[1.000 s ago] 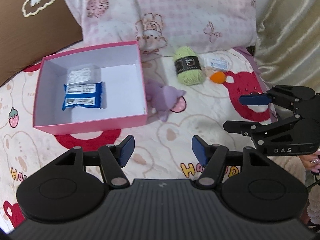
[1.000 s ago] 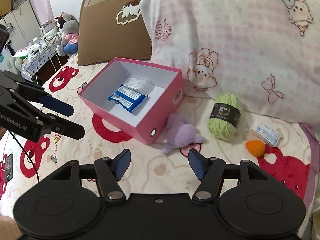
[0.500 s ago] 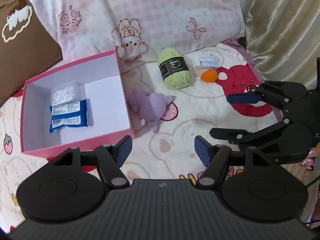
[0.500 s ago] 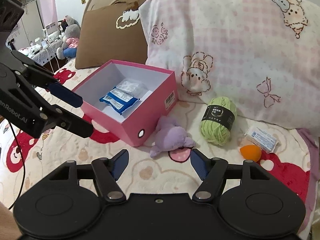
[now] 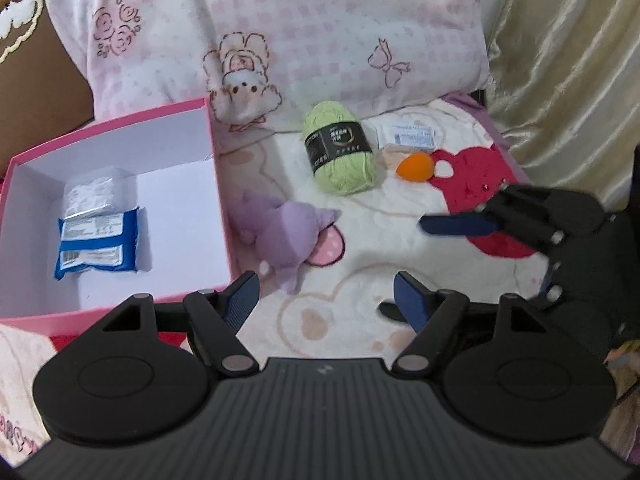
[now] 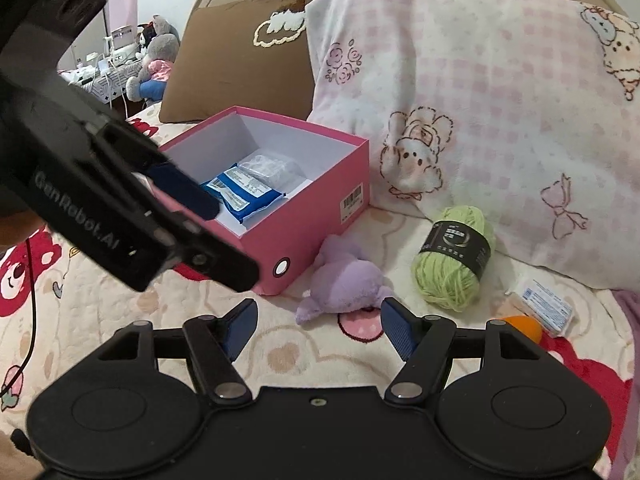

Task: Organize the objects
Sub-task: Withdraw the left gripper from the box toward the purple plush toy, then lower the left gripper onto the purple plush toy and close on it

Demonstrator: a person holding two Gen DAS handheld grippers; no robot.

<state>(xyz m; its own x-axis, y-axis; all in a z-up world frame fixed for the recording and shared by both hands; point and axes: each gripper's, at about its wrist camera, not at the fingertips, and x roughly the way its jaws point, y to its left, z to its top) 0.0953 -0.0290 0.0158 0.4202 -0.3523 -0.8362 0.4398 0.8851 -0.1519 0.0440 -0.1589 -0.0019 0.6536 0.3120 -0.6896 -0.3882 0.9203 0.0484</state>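
While both grippers, left gripper [image 5: 326,294] and right gripper [image 6: 316,320], gape empty, the purple plush toy [image 6: 348,280] is approached; closing on it is needed next, then the pink cardboard box [image 6: 320,216].

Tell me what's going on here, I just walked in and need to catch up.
A person is tidying things on a bed into a pink box, one gripper in each hand. The left gripper and right gripper are both open and empty above the purple plush. The box holds a blue packet and a clear bag. Yarn, an orange ball and a small pack lie outside.
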